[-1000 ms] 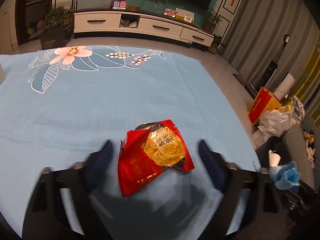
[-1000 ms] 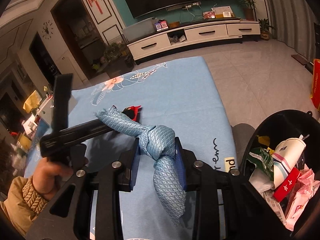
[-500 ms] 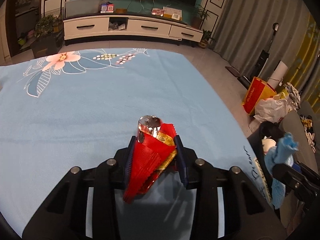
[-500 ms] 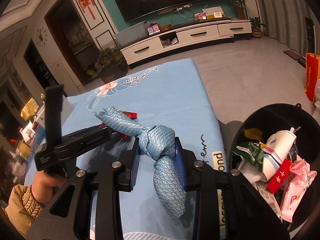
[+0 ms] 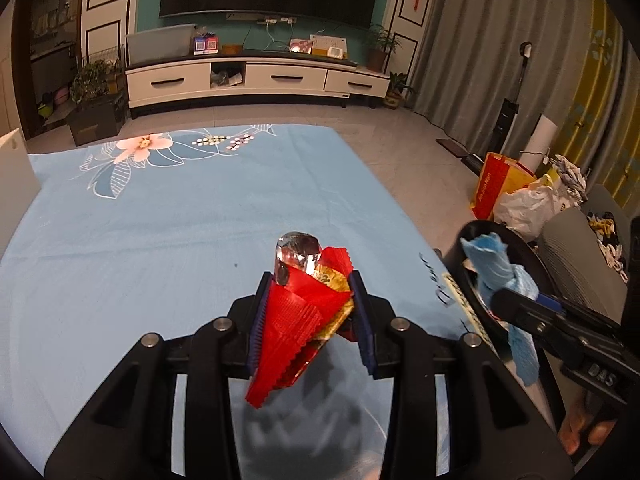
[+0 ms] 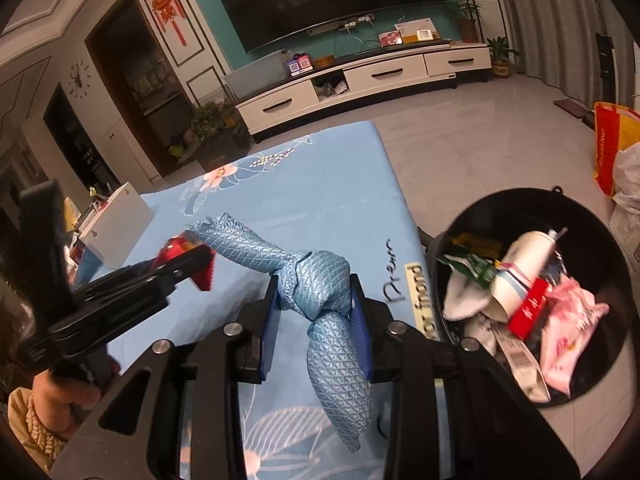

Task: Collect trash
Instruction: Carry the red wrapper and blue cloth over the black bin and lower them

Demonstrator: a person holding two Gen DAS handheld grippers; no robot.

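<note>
**Red wrapper and blue knotted cloth, both pinched, bin right there**

Red crinkly snack wrapper [image 5: 298,320] is squeezed in the left claw [image 5: 310,320], folded up between the two blue pads. That claw has just been closing down on it and now sits fairly narrow, with the pads pressing the wrapper from both sides. Its long axis runs along the fingers: the shiny silver inside pokes out past the tips, pointing away from the camera, and the serrated red end hangs down toward the desk.

Right claw [image 6: 314,304] is also narrow and clamped on a blue knotted cloth [image 6: 320,292], gripping right at the knot. One tail sticks up and off to the left, the other droops down toward the camera, so the cloth runs roughly up-and-down through the pads.

Both are held above the desk [image 5: 160,220], which has a light blue cover with a flower print. Black trash bin [image 6: 592,216] sits just off the desk's right edge, already holding a paper cup, a red packet, a pink wrapper and other bits. From the right wrist view the left claw is off to the left, with a white box [image 6: 116,220] on the desk behind it. Orange shopping bag [image 5: 494,184] and a white plastic bag are on the floor past the bin.
</note>
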